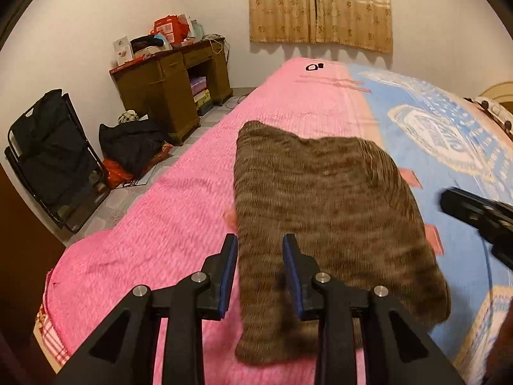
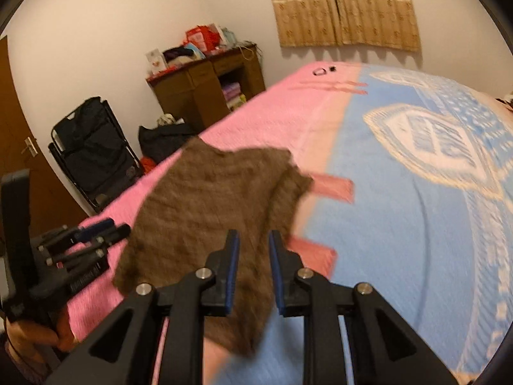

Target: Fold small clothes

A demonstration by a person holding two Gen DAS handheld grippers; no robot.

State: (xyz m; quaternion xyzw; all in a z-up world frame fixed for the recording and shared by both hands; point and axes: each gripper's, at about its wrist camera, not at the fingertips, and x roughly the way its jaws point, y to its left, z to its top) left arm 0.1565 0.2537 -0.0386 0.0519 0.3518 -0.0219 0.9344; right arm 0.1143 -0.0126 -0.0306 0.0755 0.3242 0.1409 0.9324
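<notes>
A brown striped knitted garment (image 1: 327, 211) lies folded flat on the pink and blue bedspread (image 1: 160, 211). My left gripper (image 1: 260, 247) is open, hovering over the garment's near left edge, holding nothing. My right gripper (image 2: 254, 240) is open over the garment's (image 2: 208, 211) near right part, also empty. The right gripper shows at the right edge of the left wrist view (image 1: 481, 215). The left gripper shows at the left of the right wrist view (image 2: 96, 237).
A wooden desk (image 1: 173, 86) piled with boxes stands by the far wall. A black folding chair (image 1: 54, 160) and a dark bag (image 1: 134, 144) sit on the floor left of the bed. Curtains (image 1: 320, 6) hang behind. Small black items (image 1: 314, 67) lie at the bed's far end.
</notes>
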